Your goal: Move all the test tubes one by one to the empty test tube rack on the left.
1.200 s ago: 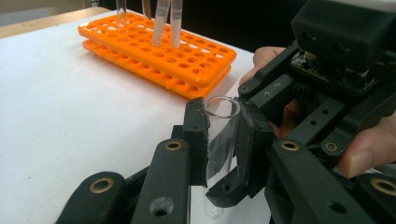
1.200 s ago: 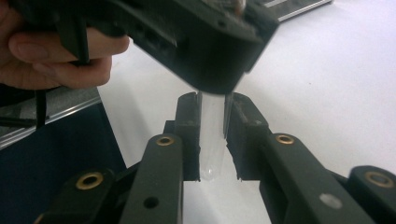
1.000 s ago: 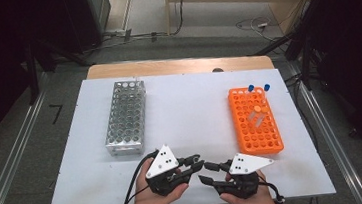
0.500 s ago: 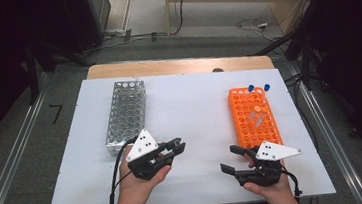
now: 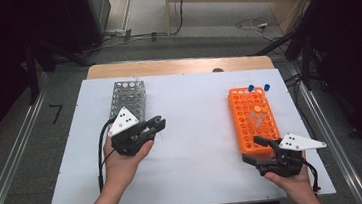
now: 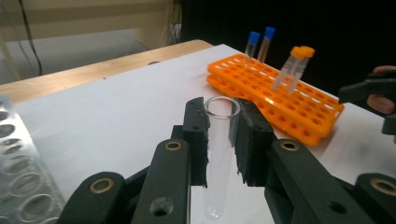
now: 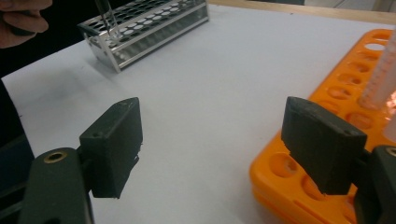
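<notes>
Clear glass tube (image 6: 219,154) is clamped in left gripper (image 5: 155,125), carried toward metal rack (image 5: 127,101); right gripper (image 5: 258,150), jaws just opened and empty, has been drawn beside orange rack (image 5: 253,120); handover judged complete.

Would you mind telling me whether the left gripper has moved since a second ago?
Yes. The left gripper, shut on the glass tube, has moved left and away from the person, now beside the metal rack.
</notes>
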